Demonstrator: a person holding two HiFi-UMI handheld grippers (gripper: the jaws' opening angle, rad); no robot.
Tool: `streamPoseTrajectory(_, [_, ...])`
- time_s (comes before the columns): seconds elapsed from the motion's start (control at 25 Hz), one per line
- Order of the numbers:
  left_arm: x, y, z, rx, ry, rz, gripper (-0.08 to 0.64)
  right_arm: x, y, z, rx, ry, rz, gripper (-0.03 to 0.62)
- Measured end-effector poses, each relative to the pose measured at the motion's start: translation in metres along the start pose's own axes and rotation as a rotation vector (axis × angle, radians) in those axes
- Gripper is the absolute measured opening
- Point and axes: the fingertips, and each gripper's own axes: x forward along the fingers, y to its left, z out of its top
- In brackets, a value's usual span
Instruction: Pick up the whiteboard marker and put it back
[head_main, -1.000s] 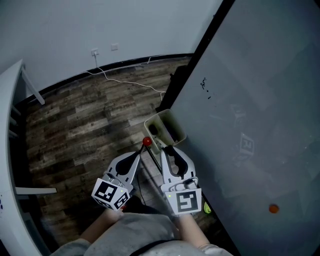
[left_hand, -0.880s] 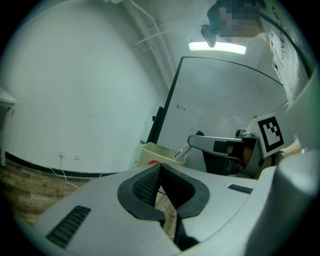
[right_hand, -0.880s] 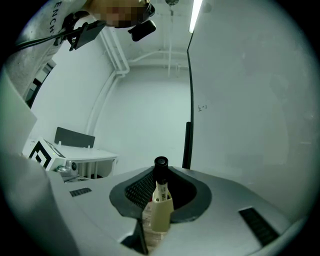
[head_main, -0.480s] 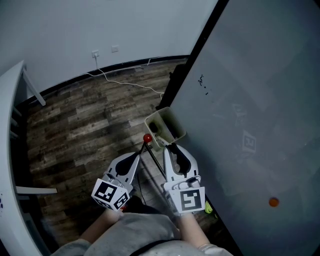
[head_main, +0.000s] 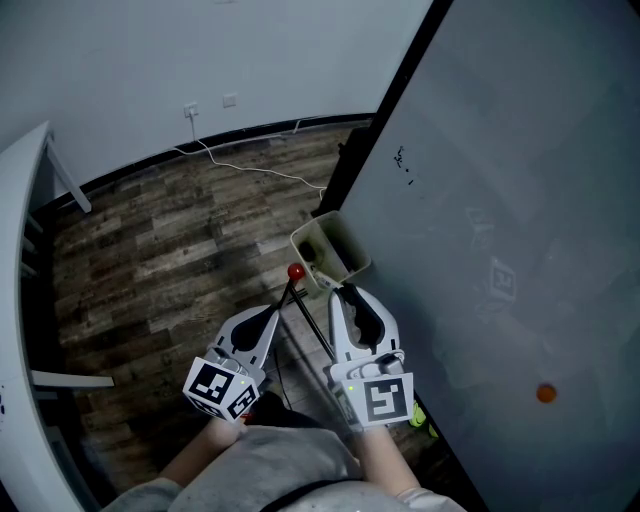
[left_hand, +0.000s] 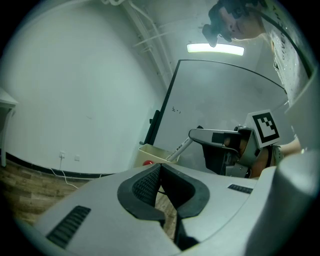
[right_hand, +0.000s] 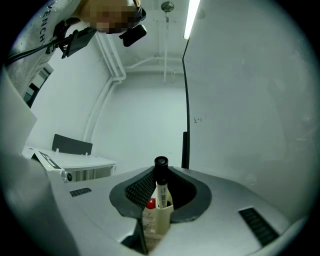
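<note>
Your left tongs (head_main: 272, 315) sit nearest you, short of the open cream plastic tray (head_main: 335, 233) and to its left. Their tips are pressed together with nothing between them. Your right tongs (head_main: 350, 298) point at the tray's near end and are clamped on the white whiteboard marker with the black end (right_hand: 162, 196). They grip it close to that black end, and the white barrel runs forward and down toward the tray. Its far tip sits at the tray's near rim, though you cannot tell whether it touches. A small red ball (head_main: 296, 271) stands just beside the tray's near left corner, atop thin dark rods. The tray sits against the dark edge of the big grey whiteboard (head_main: 520, 200), which fills the space to the tray's right. The board bears an orange dot (head_main: 545, 393) nearer you than the tray and small black marks (head_main: 402, 160) beyond it. Left of the tray lies dark wood-plank floor (head_main: 170, 260), with a white cable (head_main: 250, 165) trailing past the tray.
</note>
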Motion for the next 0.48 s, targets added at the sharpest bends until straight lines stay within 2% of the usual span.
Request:
streamPoseTrajectory(0.24, [-0.008, -0.003, 0.0, 0.003, -0.005, 0.002, 0.015, -0.006, 0.004, 0.003, -0.022, 0.009, 0.013, 0.08])
streamPoseTrajectory(0.48, [-0.013, -0.005, -0.001, 0.007, -0.007, 0.003, 0.015, -0.008, 0.003, 0.014, -0.016, -0.035, -0.003, 0.08])
